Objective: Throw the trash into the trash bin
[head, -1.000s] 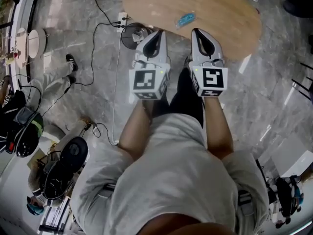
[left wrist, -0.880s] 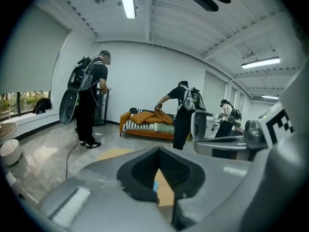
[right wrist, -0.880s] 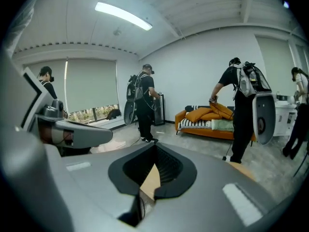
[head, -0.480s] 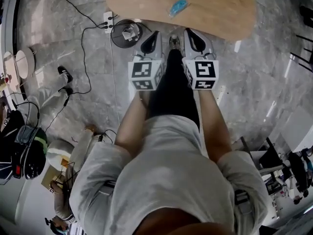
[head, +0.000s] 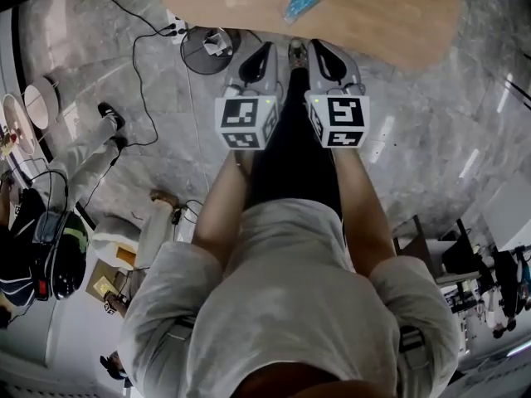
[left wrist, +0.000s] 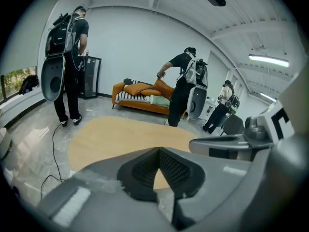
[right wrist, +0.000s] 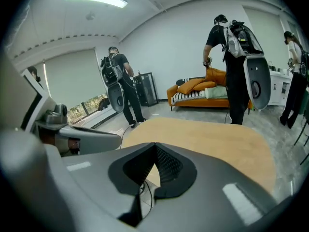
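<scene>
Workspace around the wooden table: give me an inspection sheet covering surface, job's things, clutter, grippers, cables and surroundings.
Surface: wooden table, rounded, mostly bare.
Job's things: blue wrapper lies on the table; black trash bin stands on the floor off the table's left end, white scrap inside.
Clutter: nothing seen on the table besides the wrapper.
Grippers: left gripper and right gripper both shut, nothing between the jaws, side by side near the table's near edge.
Cables: black cable runs over the floor from a power strip by the bin.
Surroundings: grey marble floor; people with backpacks; orange sofa.
</scene>
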A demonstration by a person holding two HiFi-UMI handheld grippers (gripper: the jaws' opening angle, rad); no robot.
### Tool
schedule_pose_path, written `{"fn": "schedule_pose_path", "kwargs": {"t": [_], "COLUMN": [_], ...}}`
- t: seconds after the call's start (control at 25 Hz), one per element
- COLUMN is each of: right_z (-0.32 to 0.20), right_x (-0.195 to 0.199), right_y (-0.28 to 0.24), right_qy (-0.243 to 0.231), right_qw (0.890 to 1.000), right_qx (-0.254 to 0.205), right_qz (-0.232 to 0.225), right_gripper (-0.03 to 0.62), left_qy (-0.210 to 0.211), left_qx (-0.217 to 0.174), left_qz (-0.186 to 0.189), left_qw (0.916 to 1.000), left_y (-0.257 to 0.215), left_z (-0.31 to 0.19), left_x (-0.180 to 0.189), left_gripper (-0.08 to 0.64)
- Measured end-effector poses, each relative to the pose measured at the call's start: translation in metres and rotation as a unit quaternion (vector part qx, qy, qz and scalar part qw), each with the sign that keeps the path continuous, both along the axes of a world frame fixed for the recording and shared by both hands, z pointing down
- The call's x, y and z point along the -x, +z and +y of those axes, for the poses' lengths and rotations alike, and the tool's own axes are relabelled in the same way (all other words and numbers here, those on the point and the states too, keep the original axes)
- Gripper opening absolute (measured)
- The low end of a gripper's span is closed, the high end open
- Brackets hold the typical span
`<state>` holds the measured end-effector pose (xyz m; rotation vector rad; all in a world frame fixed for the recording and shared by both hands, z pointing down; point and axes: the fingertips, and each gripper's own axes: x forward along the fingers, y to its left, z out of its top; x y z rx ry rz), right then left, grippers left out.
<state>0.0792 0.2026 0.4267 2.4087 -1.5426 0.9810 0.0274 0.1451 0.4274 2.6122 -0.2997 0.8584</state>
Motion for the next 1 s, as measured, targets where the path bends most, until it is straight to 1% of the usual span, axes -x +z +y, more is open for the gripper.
{"fn": "schedule_pose_path", "kwargs": {"t": [0.16,0.28,0.44,0.64,0.8,1.0], "right_z": [-0.026,-0.041,-0.046,-0.046,-0.043,-0.044], "right_x": [-0.012,-0.020,-0.028,-0.035,-0.043,-0.052], "right_y": [0.043,0.070,0.094,0.111,0.134,0.157], "right_qy": [-0.021,-0.028,-0.032,-0.018,0.003,0.010], "right_qw": [1.000,0.999,0.998,0.997,0.995,0.993], "right_qx": [0.011,0.017,0.026,0.033,0.047,0.064], "right_qz": [-0.017,-0.028,-0.041,-0.063,-0.086,-0.103], "right_gripper": [0.008,0.008,0.008,0.008,0.008,0.008], "left_qy": [-0.015,-0.030,-0.053,-0.045,-0.039,-0.029], "left_qx": [0.015,0.023,0.030,0.039,0.049,0.057], "left_qz": [-0.018,-0.031,-0.046,-0.056,-0.064,-0.072], "left_qw": [0.9996,0.9988,0.9971,0.9967,0.9960,0.9953], "left_y": [0.041,0.067,0.082,0.092,0.111,0.132], "left_z": [-0.018,-0.031,-0.045,-0.043,-0.041,-0.038], "left_x": [-0.012,-0.014,-0.012,-0.016,-0.023,-0.031], "left_gripper": [0.018,0.018,0.018,0.018,0.018,0.018]}}
